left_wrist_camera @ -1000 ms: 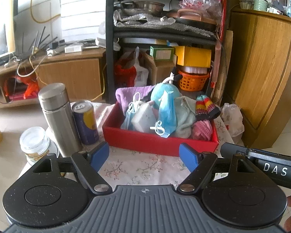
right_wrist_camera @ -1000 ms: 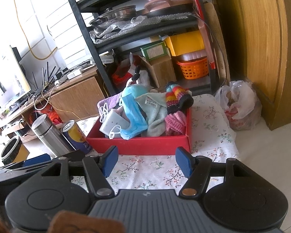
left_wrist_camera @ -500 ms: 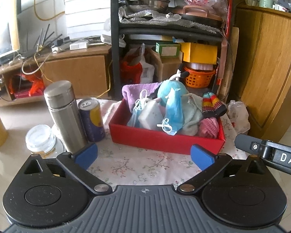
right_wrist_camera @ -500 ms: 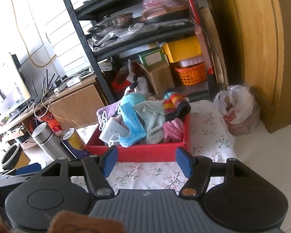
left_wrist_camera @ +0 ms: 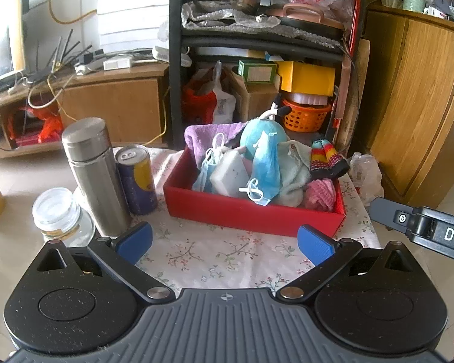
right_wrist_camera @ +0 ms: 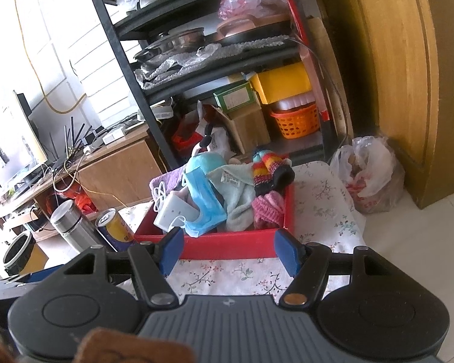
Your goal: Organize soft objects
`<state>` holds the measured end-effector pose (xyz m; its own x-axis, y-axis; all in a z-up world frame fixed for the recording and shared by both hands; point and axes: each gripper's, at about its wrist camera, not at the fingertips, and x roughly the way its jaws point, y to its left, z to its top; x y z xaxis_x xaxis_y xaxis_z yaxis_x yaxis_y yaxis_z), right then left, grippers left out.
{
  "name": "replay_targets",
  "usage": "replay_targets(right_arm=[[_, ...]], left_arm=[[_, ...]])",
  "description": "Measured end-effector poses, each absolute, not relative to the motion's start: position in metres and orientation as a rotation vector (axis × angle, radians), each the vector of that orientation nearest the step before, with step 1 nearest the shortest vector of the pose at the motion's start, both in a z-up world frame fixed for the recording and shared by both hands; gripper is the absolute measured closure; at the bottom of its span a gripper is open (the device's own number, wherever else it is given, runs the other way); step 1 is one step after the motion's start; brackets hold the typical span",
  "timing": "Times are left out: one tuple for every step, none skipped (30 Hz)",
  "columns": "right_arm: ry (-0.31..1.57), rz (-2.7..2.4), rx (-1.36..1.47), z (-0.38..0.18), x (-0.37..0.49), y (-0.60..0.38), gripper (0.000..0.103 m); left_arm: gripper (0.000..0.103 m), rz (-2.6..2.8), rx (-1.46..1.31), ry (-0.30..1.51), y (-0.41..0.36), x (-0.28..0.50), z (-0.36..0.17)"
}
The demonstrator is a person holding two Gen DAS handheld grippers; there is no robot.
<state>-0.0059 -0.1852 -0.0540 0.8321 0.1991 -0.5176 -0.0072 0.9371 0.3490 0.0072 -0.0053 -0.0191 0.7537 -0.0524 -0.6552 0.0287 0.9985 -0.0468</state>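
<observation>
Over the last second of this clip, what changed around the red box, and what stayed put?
The left tool opened wider, its blue fingers spreading apart, and both tools drew back slightly from the red box. The right tool stayed open at the same width. Neither took hold of anything. The masks, socks and other soft items in the box, the flask and the can did not move.

Left gripper (left_wrist_camera: 224,243) wide open — right gripper (right_wrist_camera: 228,252) open (both empty).
</observation>
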Motion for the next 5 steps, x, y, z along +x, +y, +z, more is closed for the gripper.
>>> replay_targets(right_arm=[[0.581, 0.111, 0.345, -0.0539, -0.0056, -0.1853, 0.065], [0.581, 0.112, 0.344, -0.0540, -0.0057, -0.1855, 0.065], [0.579, 0.111, 0.346, -0.0540, -0.0059, -0.1857, 0.065], [0.577, 0.110, 0.346, -0.0541, -0.0058, -0.1857, 0.065], [0.577, 0.108, 0.348, -0.0541, -0.0055, -0.1861, 0.065]], left_arm=[[0.005, -0.044, -0.035, 0.713, -0.0053, 0.0071, -0.0191], [0.005, -0.043, -0.033, 0.709, -0.0055, 0.0068, -0.0191], [0.005, -0.042, -0.032, 0.702, -0.0055, 0.0064, -0.0188], [0.005, -0.040, -0.029, 0.696, -0.0058, 0.0058, -0.0185], [0.005, -0.039, -0.026, 0.694, -0.0060, 0.0056, -0.0182]])
